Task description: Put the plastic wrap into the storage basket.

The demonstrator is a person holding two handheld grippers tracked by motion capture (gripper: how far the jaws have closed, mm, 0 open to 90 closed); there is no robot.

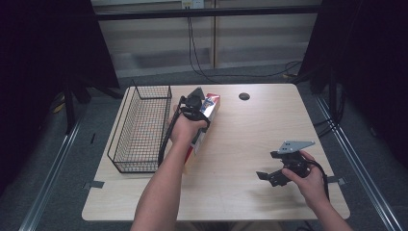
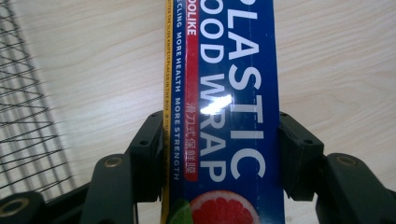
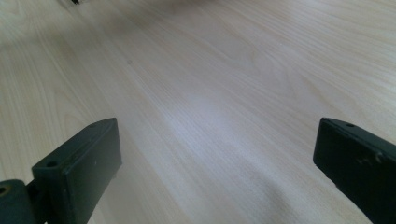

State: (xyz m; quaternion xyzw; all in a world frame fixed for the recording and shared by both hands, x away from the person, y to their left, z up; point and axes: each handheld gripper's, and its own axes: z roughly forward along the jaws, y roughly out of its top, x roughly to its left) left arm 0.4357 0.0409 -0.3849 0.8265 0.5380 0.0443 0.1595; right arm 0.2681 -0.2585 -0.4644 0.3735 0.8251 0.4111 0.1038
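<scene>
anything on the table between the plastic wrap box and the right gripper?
Nothing: in the high view, only bare light wooden table lies between the long blue plastic wrap box and the right gripper.

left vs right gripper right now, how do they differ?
The left gripper has its jaws shut on the plastic wrap box; the right gripper stands open with bare table between its jaws. In the high view the left gripper works beside the wire basket, the right gripper near the table's right edge. Both have black jaws and are hand-held.
</scene>
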